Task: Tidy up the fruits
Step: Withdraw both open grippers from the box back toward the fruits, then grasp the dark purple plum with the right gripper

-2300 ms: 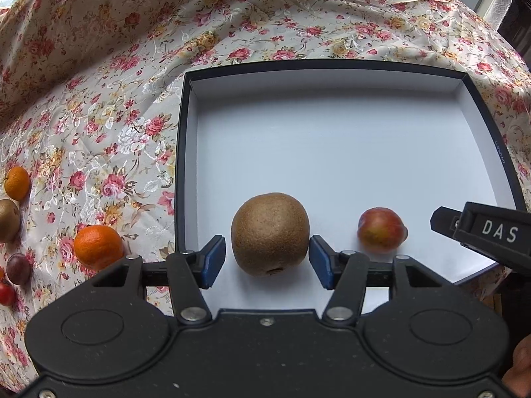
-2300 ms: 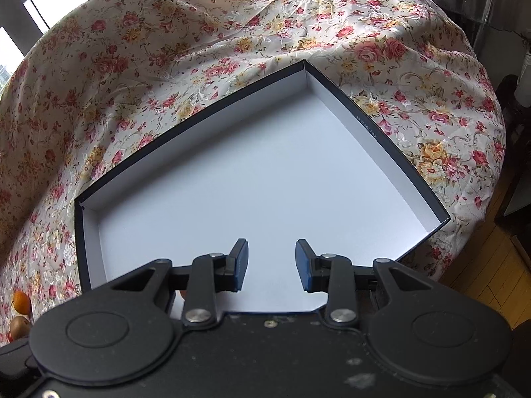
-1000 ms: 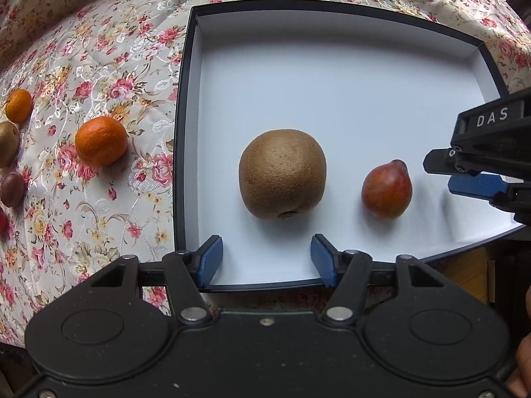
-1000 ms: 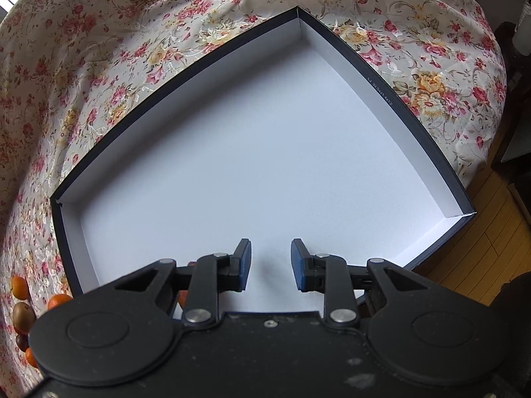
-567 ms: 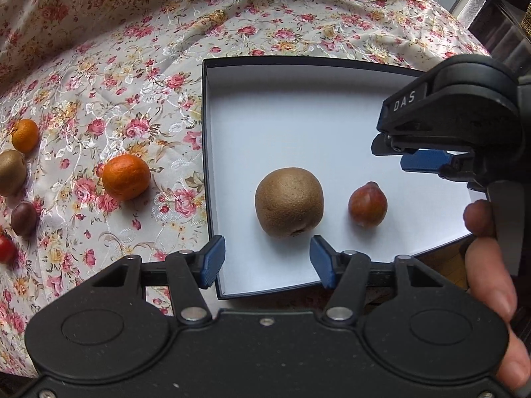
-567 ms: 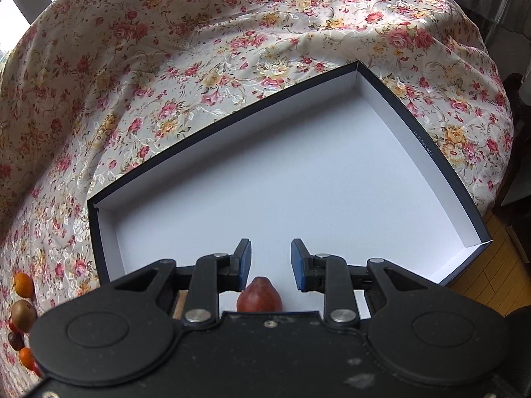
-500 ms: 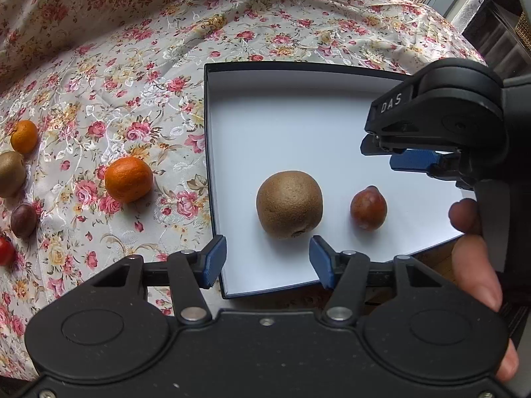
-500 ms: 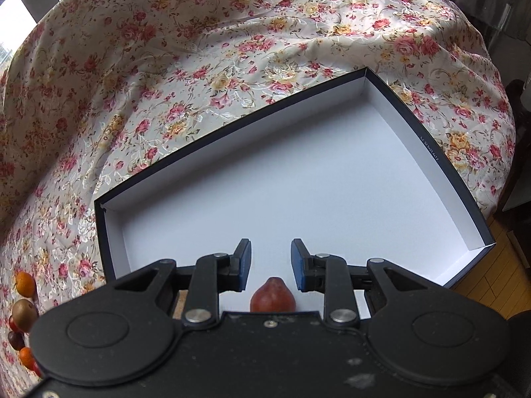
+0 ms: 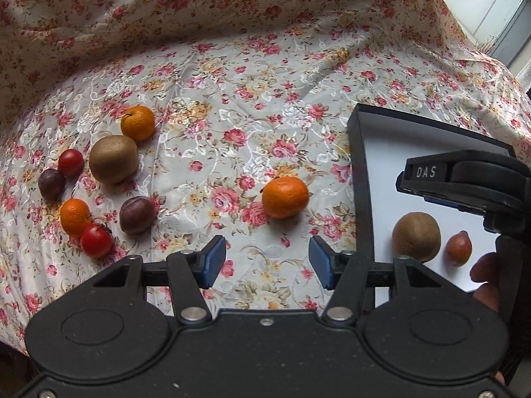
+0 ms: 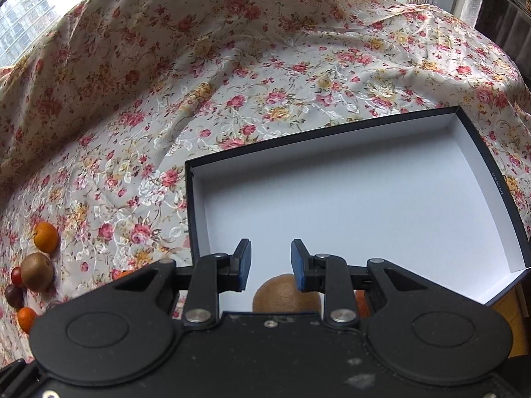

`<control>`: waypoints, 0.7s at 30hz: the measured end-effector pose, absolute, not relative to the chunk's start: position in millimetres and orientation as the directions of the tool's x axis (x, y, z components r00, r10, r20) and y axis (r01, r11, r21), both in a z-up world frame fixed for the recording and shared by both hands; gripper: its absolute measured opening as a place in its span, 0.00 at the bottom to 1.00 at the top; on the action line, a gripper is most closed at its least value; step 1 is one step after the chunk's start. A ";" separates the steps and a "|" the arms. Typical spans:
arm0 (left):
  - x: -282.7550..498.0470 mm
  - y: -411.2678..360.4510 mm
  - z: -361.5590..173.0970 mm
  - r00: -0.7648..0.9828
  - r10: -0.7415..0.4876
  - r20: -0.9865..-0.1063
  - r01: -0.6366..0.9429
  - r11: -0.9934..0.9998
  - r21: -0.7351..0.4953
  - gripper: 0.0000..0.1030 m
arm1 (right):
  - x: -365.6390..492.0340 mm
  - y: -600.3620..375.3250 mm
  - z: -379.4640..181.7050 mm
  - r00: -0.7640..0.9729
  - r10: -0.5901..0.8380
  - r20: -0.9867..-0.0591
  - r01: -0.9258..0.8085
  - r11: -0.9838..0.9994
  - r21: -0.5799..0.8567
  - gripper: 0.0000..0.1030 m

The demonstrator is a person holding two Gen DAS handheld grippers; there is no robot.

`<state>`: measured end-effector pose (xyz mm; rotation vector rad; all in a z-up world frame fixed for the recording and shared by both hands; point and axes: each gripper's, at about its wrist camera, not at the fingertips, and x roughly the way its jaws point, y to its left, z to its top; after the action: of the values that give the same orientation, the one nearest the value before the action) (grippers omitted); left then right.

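A black box with a white inside (image 9: pixel 375 165) (image 10: pixel 381 199) lies on the floral cloth. In it are a brown kiwi (image 9: pixel 416 237) (image 10: pixel 285 293) and a small red fruit (image 9: pixel 458 248). My left gripper (image 9: pixel 267 262) is open and empty above the cloth, with a mandarin (image 9: pixel 285 196) just ahead of it. Further left lie another kiwi (image 9: pixel 113 159), two more mandarins (image 9: pixel 137 122) (image 9: pixel 75 216), two plums (image 9: pixel 136 215) (image 9: pixel 51 184) and two red tomatoes (image 9: pixel 96 240) (image 9: pixel 70 162). My right gripper (image 10: pixel 270 265) is open and empty over the box's near part.
The right gripper's body (image 9: pixel 464 185) and the hand on it cover part of the box in the left wrist view. The cloth rises in folds at the back. The box's right corner (image 10: pixel 517 275) overhangs the table edge above a wooden floor.
My left gripper has swung left from the box to the cloth, bringing the fruit cluster into view. My right gripper has pulled back, so the kiwi shows below its fingers.
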<state>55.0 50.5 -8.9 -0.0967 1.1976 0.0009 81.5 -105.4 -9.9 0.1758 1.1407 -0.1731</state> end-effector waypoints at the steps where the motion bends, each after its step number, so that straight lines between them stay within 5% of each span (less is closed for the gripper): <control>1: 56.0 59.5 -10.4 0.362 -0.041 -0.931 -0.075 0.995 -0.072 0.59 | 80.9 -95.4 -10.2 0.410 -0.041 -0.911 0.205 0.978 0.048 0.28; 21: 50.3 181.8 -23.5 0.334 0.111 -0.936 -0.281 0.960 0.014 0.60 | 105.0 23.8 -26.8 0.373 0.138 -0.918 0.024 0.987 0.158 0.28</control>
<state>50.3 181.8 -23.5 -0.1603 1.2046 0.2575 105.0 23.8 -26.8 0.1533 1.1877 0.0733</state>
